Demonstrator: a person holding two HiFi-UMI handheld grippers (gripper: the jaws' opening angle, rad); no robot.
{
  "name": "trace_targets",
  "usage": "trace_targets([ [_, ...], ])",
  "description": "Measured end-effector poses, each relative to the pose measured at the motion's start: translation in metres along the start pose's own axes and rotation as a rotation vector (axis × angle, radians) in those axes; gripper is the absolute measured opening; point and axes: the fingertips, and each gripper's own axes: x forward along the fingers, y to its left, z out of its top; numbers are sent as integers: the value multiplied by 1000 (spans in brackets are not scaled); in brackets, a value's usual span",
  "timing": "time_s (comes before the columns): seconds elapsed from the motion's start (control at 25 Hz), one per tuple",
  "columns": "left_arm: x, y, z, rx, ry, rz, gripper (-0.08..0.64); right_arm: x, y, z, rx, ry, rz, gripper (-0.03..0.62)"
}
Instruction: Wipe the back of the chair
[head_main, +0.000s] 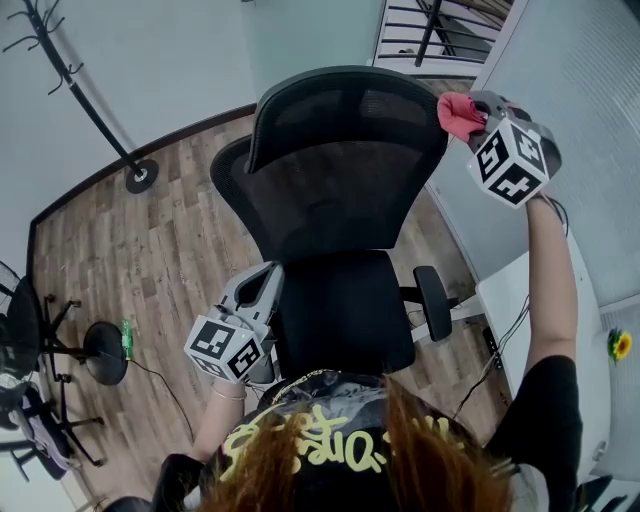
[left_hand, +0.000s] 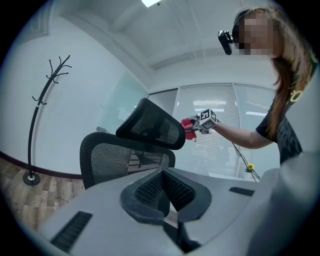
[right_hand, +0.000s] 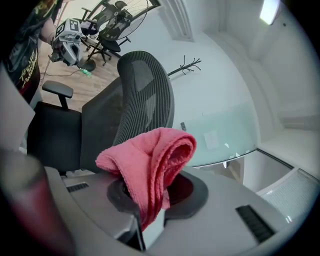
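While held up at the top right corner of the headrest (head_main: 345, 105), grips a pink cloth (right_hand: 150, 165) in the right tool (head_main: 478, 112), jaws clamped on a folded bunch with most of it spilling out ahead of them. Seems to press the cloth against the headrest's edge, though contact is hard to tell from mere closeness.

Faces the chair (left_hand: 115, 160) from the seat (head_main: 345, 310) side, so reaches the mesh back (head_main: 330, 205) across the seat. Leaves the rear face turned away and out of the head view.

Puts the back below and to the left of the cloth, with the long axis running from the headrest down toward the seat and the broad span running right to left. Calls, most likely, for a sweep leftward along the headrest or downward onto the mesh, cloth leading and tool body kept clear of the frame.

Holds the left tool (head_main: 258, 292) low by the seat's left edge, jaws together with nothing between them, well apart from the headrest. Makes the right hand plainly the nearer one, and the only one carrying anything to wipe with.
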Motion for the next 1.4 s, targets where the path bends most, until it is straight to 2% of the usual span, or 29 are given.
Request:
trace_targets([
  [0.32, 1, 6, 4, -2, -3, -8, -8, 4, -18, 11, -55, 53, -60, 72],
  [0.76, 1, 6, 2, -8, 4, -31, -8, 13, -39, 30, -214, 138, -90, 72],
  [0.96, 3, 5, 5, -1, 1, -42, -8, 16, -47, 47, -268, 148, -144, 72],
  [1.16, 4, 4, 5, 1, -1, -43, -8, 19, -52, 66, -262, 102, -162, 72],
  [1.4, 0, 7, 6, 1, -5, -30, -8, 25, -56, 84, -351, 105, -161, 72],
])
